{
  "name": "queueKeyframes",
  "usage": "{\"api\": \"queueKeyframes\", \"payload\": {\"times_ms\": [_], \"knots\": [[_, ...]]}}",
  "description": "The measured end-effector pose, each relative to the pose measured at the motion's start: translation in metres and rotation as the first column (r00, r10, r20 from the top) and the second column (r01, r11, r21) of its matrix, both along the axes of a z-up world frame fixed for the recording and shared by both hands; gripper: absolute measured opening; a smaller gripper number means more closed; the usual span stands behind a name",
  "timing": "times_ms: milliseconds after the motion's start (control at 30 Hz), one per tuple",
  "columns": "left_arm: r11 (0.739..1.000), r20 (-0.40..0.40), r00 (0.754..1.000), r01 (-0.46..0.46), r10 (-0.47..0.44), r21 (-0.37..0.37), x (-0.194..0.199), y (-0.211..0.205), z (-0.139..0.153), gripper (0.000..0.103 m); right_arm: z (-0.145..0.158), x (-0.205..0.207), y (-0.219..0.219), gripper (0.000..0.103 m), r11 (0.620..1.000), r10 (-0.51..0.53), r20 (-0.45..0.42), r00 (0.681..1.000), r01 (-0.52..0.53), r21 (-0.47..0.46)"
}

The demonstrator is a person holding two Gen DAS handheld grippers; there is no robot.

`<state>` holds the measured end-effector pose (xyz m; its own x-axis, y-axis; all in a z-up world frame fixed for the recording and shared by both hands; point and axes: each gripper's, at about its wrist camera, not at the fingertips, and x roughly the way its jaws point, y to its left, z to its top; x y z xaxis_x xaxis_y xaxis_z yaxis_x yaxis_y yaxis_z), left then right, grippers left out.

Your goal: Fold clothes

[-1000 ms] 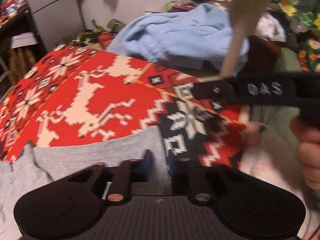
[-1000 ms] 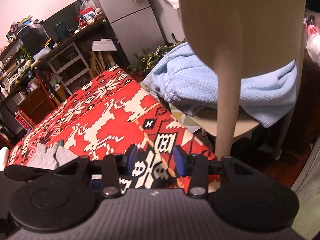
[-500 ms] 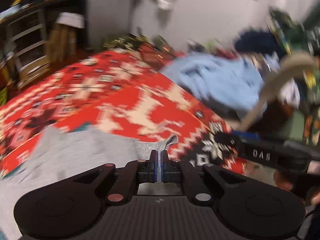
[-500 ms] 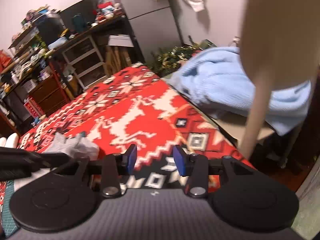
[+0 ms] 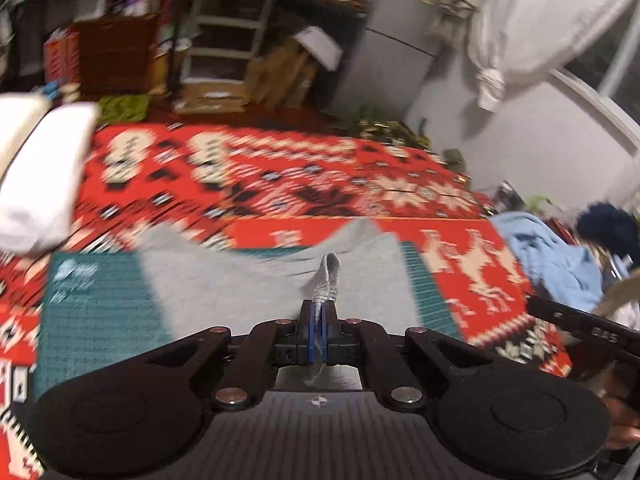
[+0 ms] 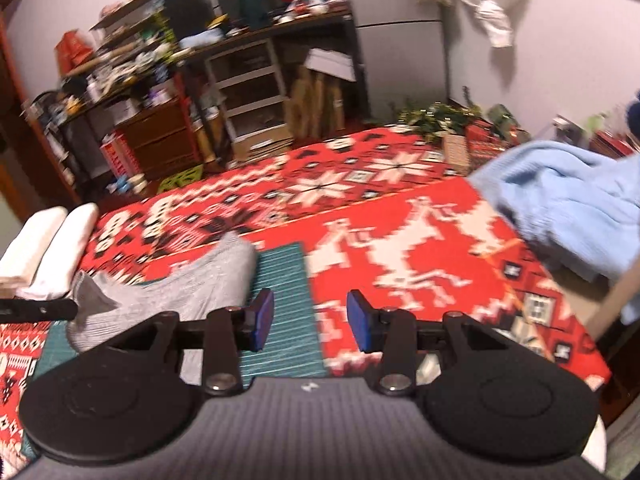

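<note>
A grey knit garment (image 5: 248, 280) lies spread over a teal cutting mat (image 5: 100, 304) on the red patterned tablecloth (image 5: 304, 172). My left gripper (image 5: 319, 332) is shut on a pinched-up fold of that grey cloth, which rises between the blue pads. In the right wrist view the same grey garment (image 6: 180, 288) sits bunched at lower left on the teal mat (image 6: 280, 276). My right gripper (image 6: 310, 318) hovers open over the mat's edge and the tablecloth (image 6: 400, 240), with nothing between its fingers.
Folded white cloths (image 6: 48, 244) lie at the table's left side. A light blue sweater (image 6: 572, 208) is heaped at the right edge. Shelves, drawers and boxes (image 6: 240, 88) stand behind the table, and a white shirt (image 6: 488, 8) hangs on the wall.
My left gripper went from open to shut on the grey garment and swung left with it. The right gripper has stayed open and panned left, away from the chair.
</note>
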<state>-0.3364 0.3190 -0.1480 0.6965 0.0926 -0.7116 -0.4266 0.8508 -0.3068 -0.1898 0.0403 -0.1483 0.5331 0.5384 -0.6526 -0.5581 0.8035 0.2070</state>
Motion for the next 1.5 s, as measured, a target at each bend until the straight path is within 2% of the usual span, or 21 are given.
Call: {"api": "queueKeyframes", "payload": {"times_ms": [100, 367, 433, 533, 600, 733, 800, 1000, 1100, 1267, 1333, 1367, 1500], "knots": [[0.997, 0.011, 0.999, -0.049, 0.050, -0.063, -0.016, 0.023, -0.015, 0.003, 0.002, -0.015, 0.026, 0.045, 0.998, 0.048, 0.003, 0.999, -0.048, -0.029], [0.986, -0.002, 0.993, -0.118, 0.118, -0.120, -0.022, 0.057, -0.050, 0.004, -0.006, -0.056, 0.084, 0.045, 0.975, 0.205, 0.014, 0.979, -0.203, -0.096], [0.982, -0.018, 0.992, -0.129, 0.127, -0.137, -0.020, 0.062, -0.058, 0.004, -0.013, -0.063, 0.094, 0.042, 0.959, 0.260, 0.024, 0.965, -0.256, -0.119], [0.978, -0.032, 0.989, -0.151, 0.148, -0.144, -0.025, 0.066, -0.066, 0.007, -0.020, -0.081, 0.105, 0.027, 0.926, 0.350, 0.012, 0.937, -0.344, -0.154], [0.974, -0.018, 0.989, -0.146, 0.145, -0.174, -0.032, 0.068, -0.068, 0.007, -0.025, -0.091, 0.110, 0.018, 0.905, 0.399, -0.017, 0.917, -0.397, -0.155], [0.973, 0.022, 0.995, -0.094, 0.101, -0.209, -0.049, 0.065, -0.069, 0.007, -0.040, -0.112, 0.125, 0.016, 0.857, 0.484, -0.056, 0.873, -0.486, -0.172], [0.972, 0.038, 0.997, -0.049, 0.059, -0.230, -0.055, 0.064, -0.071, 0.007, -0.048, -0.116, 0.137, 0.011, 0.835, 0.512, -0.078, 0.855, -0.517, -0.187], [0.964, 0.050, 0.998, 0.044, -0.032, -0.264, -0.057, 0.061, -0.080, 0.008, -0.060, -0.114, 0.165, 0.011, 0.819, 0.533, -0.052, 0.844, -0.531, -0.218], [0.964, 0.055, 0.998, 0.046, -0.033, -0.262, -0.058, 0.064, -0.081, 0.014, -0.065, -0.110, 0.177, 0.011, 0.813, 0.534, -0.034, 0.845, -0.524, -0.255], [0.959, 0.078, 0.996, 0.065, -0.045, -0.275, -0.058, 0.068, -0.081, 0.014, -0.068, -0.109, 0.187, 0.022, 0.793, 0.551, -0.005, 0.835, -0.526, -0.307], [0.959, 0.084, 0.995, 0.076, -0.055, -0.273, -0.057, 0.067, -0.079, 0.014, -0.070, -0.110, 0.190, 0.023, 0.785, 0.558, -0.005, 0.830, -0.530, -0.321], [0.959, 0.085, 0.995, 0.082, -0.060, -0.272, -0.056, 0.067, -0.079, 0.014, -0.072, -0.110, 0.191, 0.022, 0.781, 0.559, -0.009, 0.829, -0.529, -0.331], [0.959, 0.085, 0.993, 0.100, -0.080, -0.267, -0.053, 0.065, -0.078, 0.014, -0.073, -0.107, 0.194, 0.002, 0.784, 0.547, -0.025, 0.836, -0.523, -0.335]]}}
